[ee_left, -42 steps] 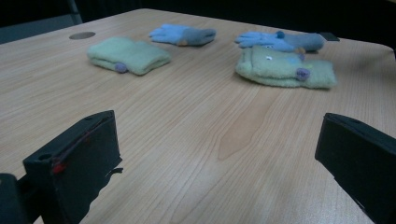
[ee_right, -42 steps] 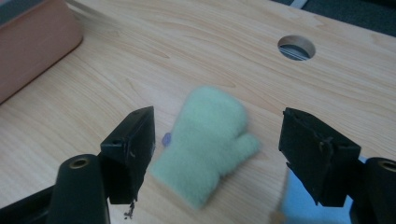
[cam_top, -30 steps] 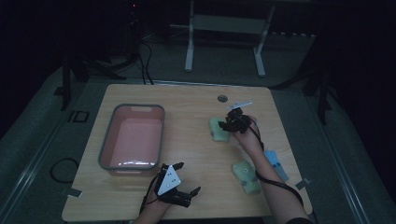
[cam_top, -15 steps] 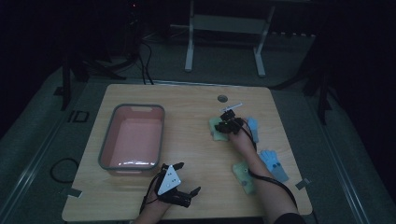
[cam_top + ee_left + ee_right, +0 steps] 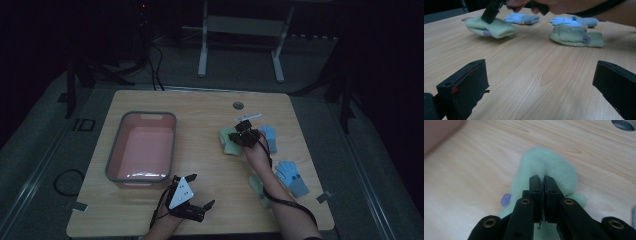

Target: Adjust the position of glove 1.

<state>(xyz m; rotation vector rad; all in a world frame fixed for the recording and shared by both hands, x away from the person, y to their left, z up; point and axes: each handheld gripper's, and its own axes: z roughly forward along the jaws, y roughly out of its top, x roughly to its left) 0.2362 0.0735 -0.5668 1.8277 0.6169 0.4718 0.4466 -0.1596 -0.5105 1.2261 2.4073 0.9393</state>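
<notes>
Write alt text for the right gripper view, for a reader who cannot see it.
Black tongs are shut on a fold of a pale green glove lying on a light wood table. A small purple patch marks the glove beside the tongs.

From high above the near edge we look forward and down on the tabletop [image 5: 200, 107]. Our left claw [image 5: 541, 82] camera skims low toward the green glove [image 5: 491, 27], which our right claw [image 5: 543, 182] camera sees up close.

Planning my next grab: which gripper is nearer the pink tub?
Left. The left gripper sits open just off the pink tub's near right corner; the right gripper is farther right, shut on a green glove.
</notes>
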